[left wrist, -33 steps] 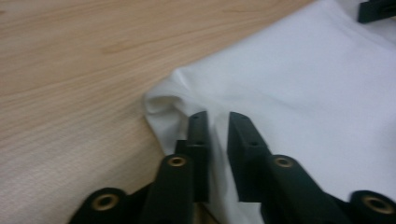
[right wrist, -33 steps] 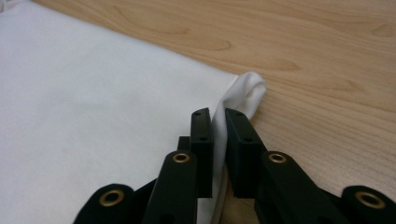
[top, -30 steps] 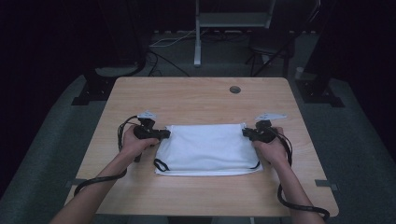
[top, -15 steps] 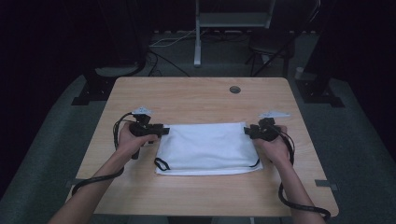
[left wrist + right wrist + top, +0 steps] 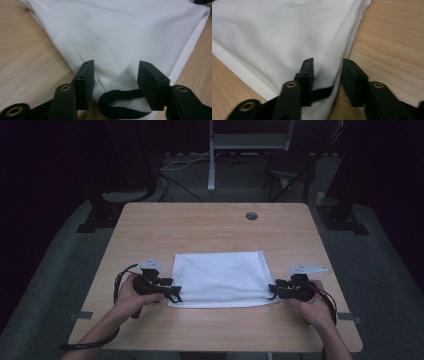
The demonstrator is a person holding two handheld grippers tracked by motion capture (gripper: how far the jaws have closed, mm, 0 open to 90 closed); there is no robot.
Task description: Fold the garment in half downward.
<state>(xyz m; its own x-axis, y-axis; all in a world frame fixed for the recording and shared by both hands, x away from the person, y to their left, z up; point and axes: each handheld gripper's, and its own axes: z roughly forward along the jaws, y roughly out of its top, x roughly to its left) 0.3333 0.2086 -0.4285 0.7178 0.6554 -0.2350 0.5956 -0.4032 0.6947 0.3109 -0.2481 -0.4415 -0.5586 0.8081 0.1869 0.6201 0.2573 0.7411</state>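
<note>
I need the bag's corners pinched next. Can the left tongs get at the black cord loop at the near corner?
Probably yes: the left tongs stand open astride the black cord loop of the white bag, with nothing lying between.

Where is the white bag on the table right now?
In the high view, the white bag lies flat near the table's front edge, between the left gripper and the right gripper.

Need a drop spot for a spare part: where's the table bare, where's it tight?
Free: the far strip of the table between the white bag and the round hole, plus both side margins. Tight: the near bag corners, where the left claw and right claw sit.
</note>
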